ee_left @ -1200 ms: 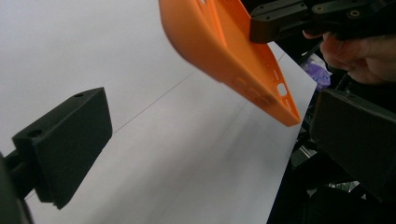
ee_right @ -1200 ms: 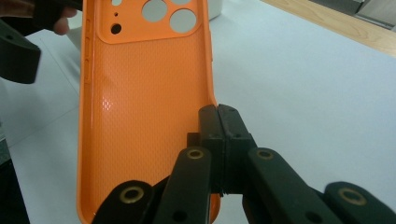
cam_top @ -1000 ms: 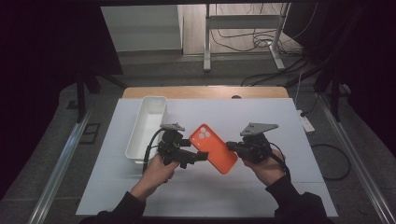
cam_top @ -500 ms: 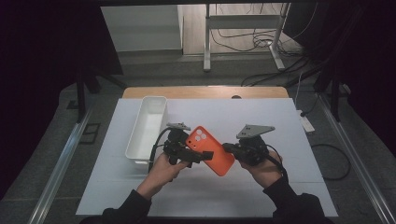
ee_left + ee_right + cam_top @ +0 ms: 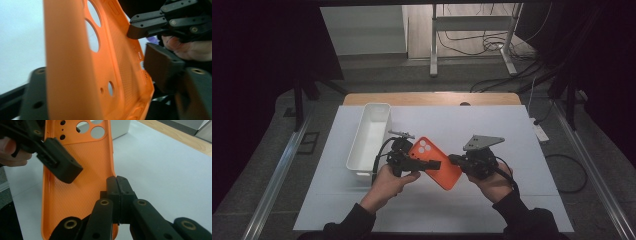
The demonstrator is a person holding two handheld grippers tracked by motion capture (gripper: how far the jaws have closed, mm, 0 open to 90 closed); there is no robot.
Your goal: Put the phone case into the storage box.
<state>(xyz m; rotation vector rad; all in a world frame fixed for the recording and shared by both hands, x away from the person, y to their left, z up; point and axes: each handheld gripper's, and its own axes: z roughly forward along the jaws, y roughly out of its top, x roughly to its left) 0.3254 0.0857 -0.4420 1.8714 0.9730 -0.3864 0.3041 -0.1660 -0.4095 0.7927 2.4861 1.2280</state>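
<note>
Orange phone case [image 5: 435,162], empty, soft-looking plastic. Round camera cut-outs cluster at its far end; the inner face has a fine dotted texture, seen in my right gripper view [image 5: 75,192]. Small slots and holes run along one long edge in the left gripper view [image 5: 117,62]. The case sits above the white table cover [image 5: 522,200], held between my two grippers, tilted, with its camera end pointing far-left and its other end near-right, about mid-table.

My left gripper [image 5: 424,164] comes in from the left, jaws laid across the case's middle. In the left gripper view one jaw sits on each side of the case wall, so it grips the case. My left hand [image 5: 388,181] wraps the handle from below, forearm coming up from the near edge.

My right gripper [image 5: 457,161] reaches in from the right, jaws pressed together on the case's right long edge; the right gripper view shows the two pads meeting with the rim pinched between them [image 5: 116,187]. My right hand [image 5: 492,180] holds the handle low, and the grey plate [image 5: 482,142] on top faces up.

A white bin [image 5: 370,137] stands to the left of the case, long side running near to far, close by my left gripper. Wooden table edge [image 5: 432,98] at the far side.
</note>
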